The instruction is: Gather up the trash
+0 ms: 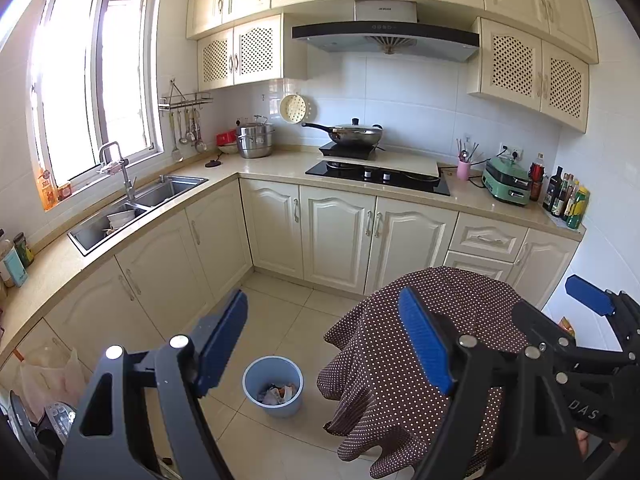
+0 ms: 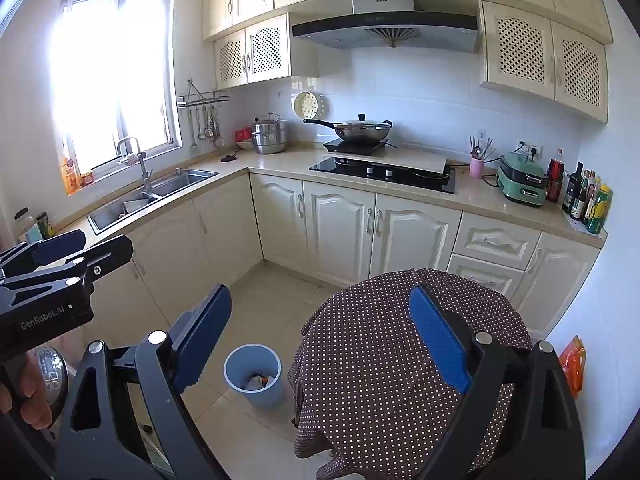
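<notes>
A light blue trash bin [image 1: 273,386] stands on the tiled floor with crumpled trash [image 1: 278,394] inside; it also shows in the right wrist view [image 2: 253,380]. My left gripper [image 1: 324,344] is open and empty, held high above the floor, with the bin below between its fingers. My right gripper [image 2: 320,340] is open and empty, held above the bin and the table. The right gripper shows at the right edge of the left wrist view [image 1: 592,304]. The left gripper shows at the left edge of the right wrist view [image 2: 60,256].
A round table with a brown polka-dot cloth [image 1: 432,360] stands right of the bin [image 2: 400,360]. Cream cabinets [image 1: 340,236] and an L-shaped counter [image 1: 260,166] run behind, with a sink [image 1: 132,204], a hob [image 1: 376,176] and bottles [image 1: 568,196]. An orange packet [image 2: 572,364] lies at the right wall.
</notes>
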### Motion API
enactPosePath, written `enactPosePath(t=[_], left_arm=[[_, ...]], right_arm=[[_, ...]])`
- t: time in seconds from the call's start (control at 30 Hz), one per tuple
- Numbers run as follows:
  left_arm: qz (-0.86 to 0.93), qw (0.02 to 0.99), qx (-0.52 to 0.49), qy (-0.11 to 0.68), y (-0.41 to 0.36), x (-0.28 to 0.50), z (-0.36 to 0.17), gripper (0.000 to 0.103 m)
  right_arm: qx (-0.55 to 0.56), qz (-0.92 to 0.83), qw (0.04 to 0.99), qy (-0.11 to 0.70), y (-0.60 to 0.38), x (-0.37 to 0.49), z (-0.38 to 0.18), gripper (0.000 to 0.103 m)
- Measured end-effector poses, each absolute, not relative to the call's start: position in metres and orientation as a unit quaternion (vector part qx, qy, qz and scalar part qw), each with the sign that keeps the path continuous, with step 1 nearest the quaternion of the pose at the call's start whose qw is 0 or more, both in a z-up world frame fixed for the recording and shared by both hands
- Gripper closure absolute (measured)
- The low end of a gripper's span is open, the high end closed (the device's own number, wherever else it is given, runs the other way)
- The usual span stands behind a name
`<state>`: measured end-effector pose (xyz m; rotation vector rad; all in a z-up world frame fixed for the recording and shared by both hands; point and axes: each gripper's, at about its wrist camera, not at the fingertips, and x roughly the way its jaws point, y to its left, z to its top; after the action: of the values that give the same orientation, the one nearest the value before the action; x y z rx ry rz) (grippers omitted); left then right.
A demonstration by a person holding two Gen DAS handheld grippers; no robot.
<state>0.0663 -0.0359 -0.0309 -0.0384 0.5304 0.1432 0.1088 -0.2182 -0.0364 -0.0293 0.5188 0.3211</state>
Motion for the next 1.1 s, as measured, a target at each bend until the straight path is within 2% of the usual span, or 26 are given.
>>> enactPosePath(t=[1.1], left_arm=[[0.059, 0.954, -0.012, 0.294, -0.017, 0.088, -0.045, 0.027]], right_arm=[[-0.001, 0.144, 0.948, 0.282, -0.208, 0.115, -0.047, 0.016]])
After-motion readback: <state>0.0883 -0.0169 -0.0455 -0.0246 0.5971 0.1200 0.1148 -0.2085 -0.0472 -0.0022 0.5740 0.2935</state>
